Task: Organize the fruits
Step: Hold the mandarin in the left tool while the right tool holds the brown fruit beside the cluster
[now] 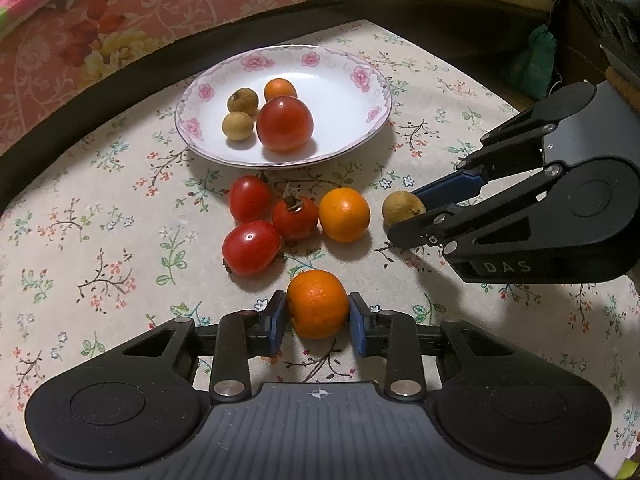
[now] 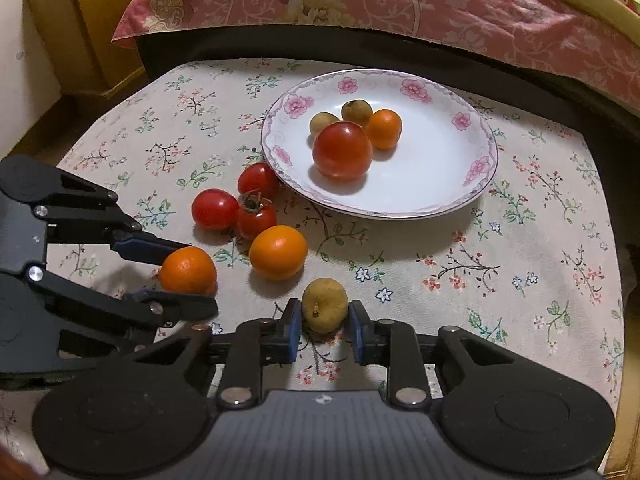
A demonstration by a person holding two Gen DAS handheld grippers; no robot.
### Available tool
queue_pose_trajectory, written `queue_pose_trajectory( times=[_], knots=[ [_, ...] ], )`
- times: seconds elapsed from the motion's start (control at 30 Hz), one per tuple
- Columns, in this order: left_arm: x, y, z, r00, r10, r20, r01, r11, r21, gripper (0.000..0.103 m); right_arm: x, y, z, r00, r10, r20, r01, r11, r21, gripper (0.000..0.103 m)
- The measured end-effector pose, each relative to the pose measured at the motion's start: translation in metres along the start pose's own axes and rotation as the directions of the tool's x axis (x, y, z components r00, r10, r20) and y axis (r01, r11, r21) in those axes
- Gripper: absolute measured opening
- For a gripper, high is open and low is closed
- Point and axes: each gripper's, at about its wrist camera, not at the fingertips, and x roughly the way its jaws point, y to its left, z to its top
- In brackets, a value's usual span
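Left gripper (image 1: 318, 312) jaws pinching small orange (image 1: 317, 304) on table (image 1: 100, 240), blue pads pressed on both flanks. Right gripper (image 2: 322, 322) jaws nipped tight on brown longan-like fruit (image 2: 324, 305), also at cloth level. Plate (image 1: 360, 136) lies ahead of both, past loose tomatoes (image 1: 251, 248) and second orange (image 1: 344, 215); already holds four fruits. Likely next: lift, carry forward. Left load must clear loose cluster (right path looks freer, plate slightly right of its line).

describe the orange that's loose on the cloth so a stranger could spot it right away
Start at the flowered plate and come toward the camera, past the three red tomatoes. Beside them lies a smooth orange. Unlike the other orange nearby, no fingers surround it.
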Motion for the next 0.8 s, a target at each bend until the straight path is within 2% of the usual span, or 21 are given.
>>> queue_pose_trajectory(
  times=[0.8],
  knots=[
    [-0.010,0.003,0.012,0.999,0.006,0.049,-0.005,1.000,-0.020,0.040,-0.013,0.003,0.006,0.998,0.054,0.034,-0.055,0.998,0.031,0.026]
  ],
)
